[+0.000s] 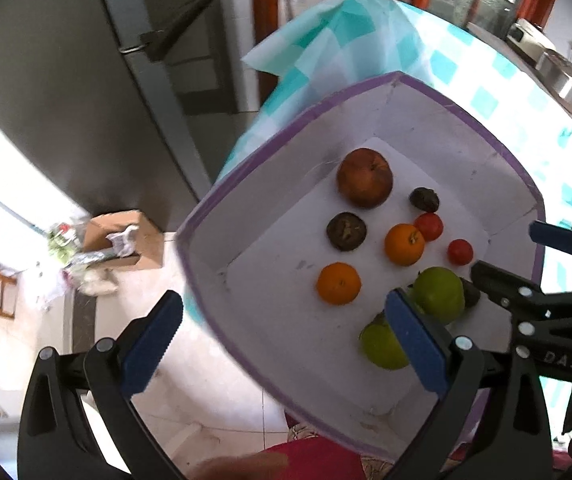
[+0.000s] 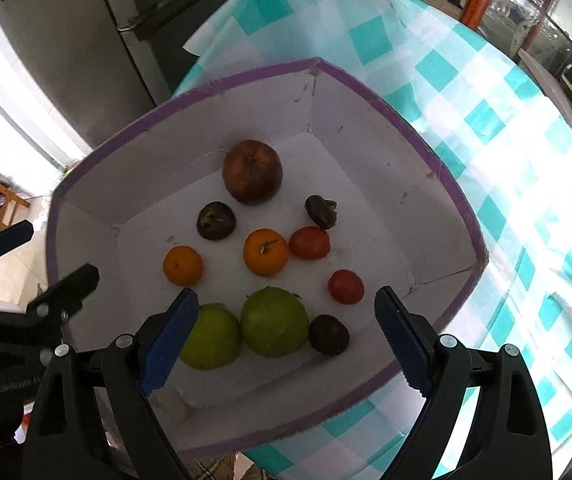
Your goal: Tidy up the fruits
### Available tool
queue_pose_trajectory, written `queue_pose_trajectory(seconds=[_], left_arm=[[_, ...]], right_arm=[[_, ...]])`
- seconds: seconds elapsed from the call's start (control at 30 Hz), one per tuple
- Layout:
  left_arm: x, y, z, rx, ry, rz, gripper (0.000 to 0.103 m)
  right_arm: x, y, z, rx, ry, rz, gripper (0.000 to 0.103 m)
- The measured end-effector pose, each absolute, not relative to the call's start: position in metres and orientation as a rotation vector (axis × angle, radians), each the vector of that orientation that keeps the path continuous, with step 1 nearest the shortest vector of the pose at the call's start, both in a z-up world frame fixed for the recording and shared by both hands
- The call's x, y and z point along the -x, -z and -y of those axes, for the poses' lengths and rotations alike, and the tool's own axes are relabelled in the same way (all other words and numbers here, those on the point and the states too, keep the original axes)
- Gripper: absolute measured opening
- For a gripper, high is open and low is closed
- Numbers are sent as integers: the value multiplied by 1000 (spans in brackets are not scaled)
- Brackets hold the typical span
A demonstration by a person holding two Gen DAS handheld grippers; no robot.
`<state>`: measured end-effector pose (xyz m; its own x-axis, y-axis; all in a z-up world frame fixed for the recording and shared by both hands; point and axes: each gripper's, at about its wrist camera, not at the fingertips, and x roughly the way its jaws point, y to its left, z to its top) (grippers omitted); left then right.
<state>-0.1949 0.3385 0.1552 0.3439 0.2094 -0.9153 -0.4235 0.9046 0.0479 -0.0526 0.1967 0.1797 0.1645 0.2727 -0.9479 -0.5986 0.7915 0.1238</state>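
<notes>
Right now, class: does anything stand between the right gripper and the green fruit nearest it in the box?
Nothing visible does. The right gripper hangs open above the box, and the green fruit lies uncovered between its fingers' line of view.

Box walls (image 2: 370,128) ring fruits; top open

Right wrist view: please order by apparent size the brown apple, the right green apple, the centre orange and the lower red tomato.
1. right green apple, though it lies nearest the camera
2. brown apple
3. centre orange
4. lower red tomato
</notes>
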Motion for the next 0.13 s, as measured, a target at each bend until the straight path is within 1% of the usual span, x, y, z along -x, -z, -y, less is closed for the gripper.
queue_pose_trajectory(seconds=[0.13], left_arm=[[210, -172, -316, 194, -493, -1125, 101]], right_arm=[[60, -197, -173, 265, -677, -1182, 87]])
